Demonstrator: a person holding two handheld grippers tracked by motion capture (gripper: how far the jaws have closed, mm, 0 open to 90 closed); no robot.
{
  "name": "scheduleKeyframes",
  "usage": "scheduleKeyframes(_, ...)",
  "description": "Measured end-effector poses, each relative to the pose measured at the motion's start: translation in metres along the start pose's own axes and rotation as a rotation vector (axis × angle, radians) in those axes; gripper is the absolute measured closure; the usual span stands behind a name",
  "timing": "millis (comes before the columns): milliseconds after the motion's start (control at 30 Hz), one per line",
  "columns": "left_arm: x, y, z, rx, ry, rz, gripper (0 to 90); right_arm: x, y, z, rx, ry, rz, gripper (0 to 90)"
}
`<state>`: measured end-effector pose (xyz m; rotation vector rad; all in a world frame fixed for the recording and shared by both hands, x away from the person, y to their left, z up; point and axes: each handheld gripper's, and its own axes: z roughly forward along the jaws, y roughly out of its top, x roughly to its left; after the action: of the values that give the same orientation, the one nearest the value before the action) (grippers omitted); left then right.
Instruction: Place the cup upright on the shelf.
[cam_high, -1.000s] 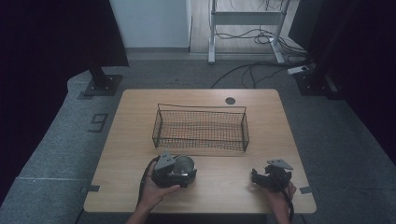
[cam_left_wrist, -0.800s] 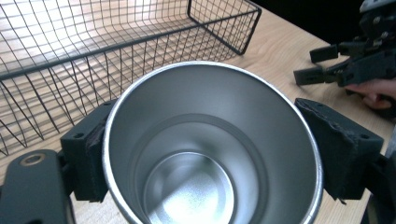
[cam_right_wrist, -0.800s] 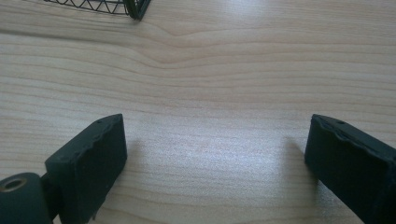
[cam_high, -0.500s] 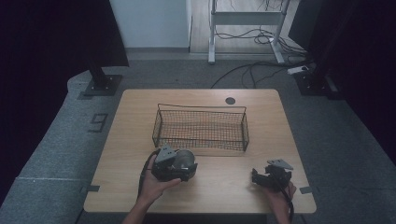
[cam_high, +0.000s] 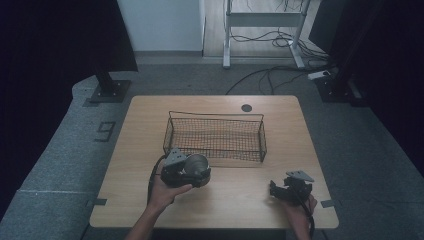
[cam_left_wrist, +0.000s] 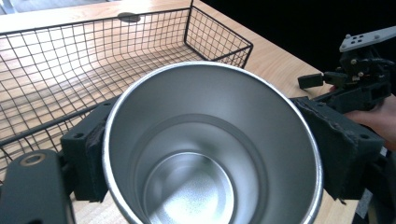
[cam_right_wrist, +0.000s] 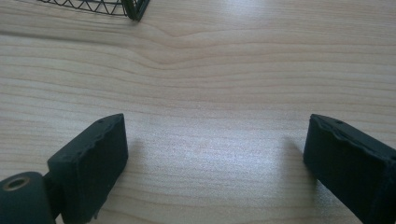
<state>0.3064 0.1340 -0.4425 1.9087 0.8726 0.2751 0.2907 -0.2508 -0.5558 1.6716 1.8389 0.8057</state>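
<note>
Currently the left gripper (cam_high: 192, 172) is clamped on a steel cup (cam_left_wrist: 212, 144), one black pad against each side of the wall just below the rim, so the jaws stand partly apart at the width of the cup. The grip is taken from outside and across the cup's width (a hold that leaves the mouth unobstructed and keeps the round wall from rolling between the pads). In the left gripper view the cup's open mouth faces the camera and its polished interior is empty.

Directly ahead of this gripper, just beyond the cup, stands the wire basket (cam_high: 215, 136); its near long wall is the first edge to be cleared. The basket is empty, so its whole floor is free to receive the cup. Judged from this arrangement, the cup is being carried toward the basket, and it must pass above the near wall, not through it.

To the right of the left gripper, well apart from it, the right gripper (cam_high: 284, 190) rests low over the table (cam_high: 280, 112) with its jaws wide open and nothing between them; in the right gripper view, bare wood lies between the pads (cam_right_wrist: 91, 168), and a corner of the basket appears at the top edge. It is parked clear of the carrying path.

Outward from both grippers, the table surface is unobstructed around the basket on every side. A small dark round fitting (cam_high: 246, 107) sits beyond the basket near the far edge, away from the working area.
</note>
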Motion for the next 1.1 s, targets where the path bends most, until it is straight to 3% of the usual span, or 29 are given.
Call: scheduleKeyframes(1100, 0.017, 0.019, 0.0, -0.013, 0.025, -0.024, 14.6, 0.0, 0.0, 0.0, -0.001, 0.0, 0.0, 6.5)
